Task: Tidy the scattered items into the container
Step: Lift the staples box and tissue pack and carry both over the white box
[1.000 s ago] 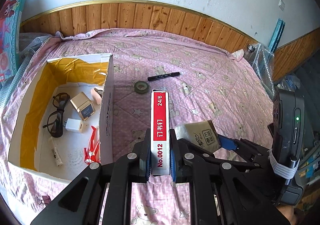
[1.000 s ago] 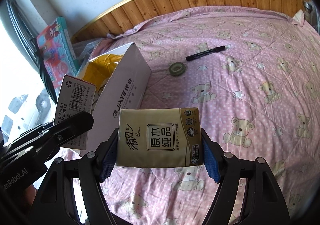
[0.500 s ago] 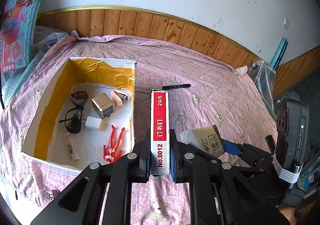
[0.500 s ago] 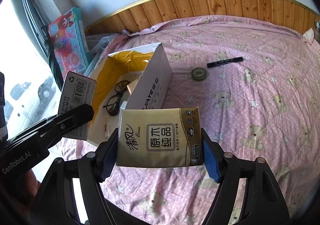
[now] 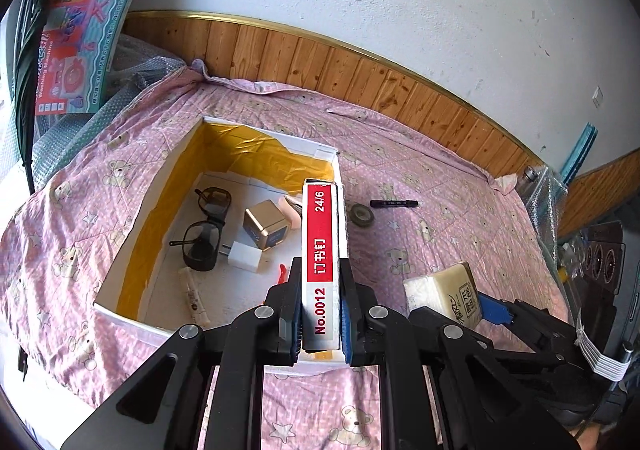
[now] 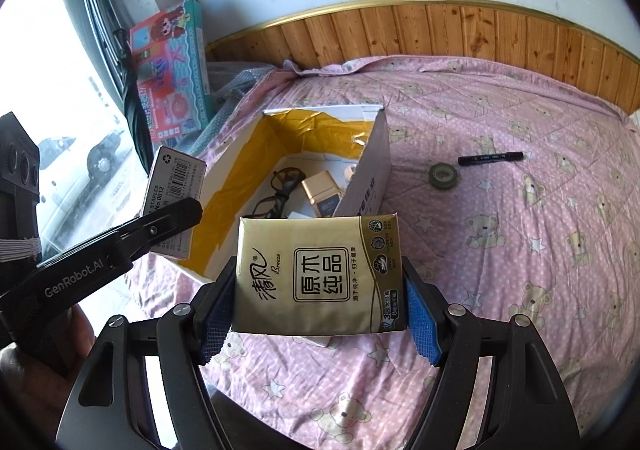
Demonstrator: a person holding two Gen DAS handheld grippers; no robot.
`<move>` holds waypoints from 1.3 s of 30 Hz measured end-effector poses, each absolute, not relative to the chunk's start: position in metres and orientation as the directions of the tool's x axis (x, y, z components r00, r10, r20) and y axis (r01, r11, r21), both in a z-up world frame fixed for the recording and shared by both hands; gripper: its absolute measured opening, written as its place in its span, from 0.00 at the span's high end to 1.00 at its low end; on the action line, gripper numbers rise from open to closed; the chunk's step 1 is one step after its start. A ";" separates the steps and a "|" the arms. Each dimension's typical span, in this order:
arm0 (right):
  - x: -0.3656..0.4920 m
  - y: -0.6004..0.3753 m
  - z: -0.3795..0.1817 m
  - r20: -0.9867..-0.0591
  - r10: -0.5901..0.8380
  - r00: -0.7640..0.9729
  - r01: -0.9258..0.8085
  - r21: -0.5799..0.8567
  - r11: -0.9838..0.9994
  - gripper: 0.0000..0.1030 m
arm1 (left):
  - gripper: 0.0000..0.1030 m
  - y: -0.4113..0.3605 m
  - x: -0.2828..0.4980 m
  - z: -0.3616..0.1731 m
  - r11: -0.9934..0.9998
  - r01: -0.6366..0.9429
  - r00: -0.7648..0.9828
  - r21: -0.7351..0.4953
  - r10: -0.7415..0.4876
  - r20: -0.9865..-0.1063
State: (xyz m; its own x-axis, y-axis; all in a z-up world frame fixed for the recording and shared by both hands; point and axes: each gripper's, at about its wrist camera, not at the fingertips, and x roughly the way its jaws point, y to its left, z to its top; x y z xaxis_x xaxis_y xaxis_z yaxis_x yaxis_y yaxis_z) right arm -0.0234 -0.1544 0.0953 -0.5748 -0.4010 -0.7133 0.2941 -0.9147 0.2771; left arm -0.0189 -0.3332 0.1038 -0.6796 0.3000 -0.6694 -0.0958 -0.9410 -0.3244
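Red-labelled, the staple box point(image 5: 321, 262) is clamped between the left tongs point(image 5: 320, 324) above the open container point(image 5: 120, 290) — while the gold tissue pack point(image 6: 318, 276) is pinched by the right tongs point(image 6: 320, 314) near its corner. On the pink bed point(image 6: 520, 250) beyond, a tape roll point(image 6: 442, 175) and a black marker point(image 6: 491, 158) are left lying — just beside one another.

The left gripper point(image 5: 320, 314) is clamped narrowly on a staple box point(image 5: 322, 250), while the right gripper point(image 6: 320, 314), level beside it, is spread wide around a tissue pack point(image 6: 320, 274).
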 end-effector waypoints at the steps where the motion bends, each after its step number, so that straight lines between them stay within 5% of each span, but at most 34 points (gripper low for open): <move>1: -0.024 -0.157 0.097 -0.712 -0.404 -0.574 0.299 0.277 -0.913 0.26 | 0.85 -0.338 -0.020 0.104 -0.941 -0.089 -0.683 -0.326 0.296 -0.668; 24: -0.063 -0.219 0.103 -0.710 -0.486 -0.509 0.419 0.289 -0.861 0.26 | 0.85 -0.391 -0.057 0.068 -0.931 0.024 -0.642 -0.364 0.265 -0.719; 39: -0.092 -0.233 0.078 -0.736 -0.520 -0.433 0.430 0.338 -0.837 0.26 | 0.85 -0.396 -0.074 0.043 -0.961 0.088 -0.594 -0.263 0.162 -0.788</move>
State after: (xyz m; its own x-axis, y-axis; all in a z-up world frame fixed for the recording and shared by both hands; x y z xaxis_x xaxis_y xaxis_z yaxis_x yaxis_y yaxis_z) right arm -0.0921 -0.2327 0.0781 -0.4332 -0.5202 -0.7360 0.4303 -0.8369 0.3383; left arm -0.0736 -0.3959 0.0434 -0.5936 0.1620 -0.7883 0.0877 -0.9607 -0.2634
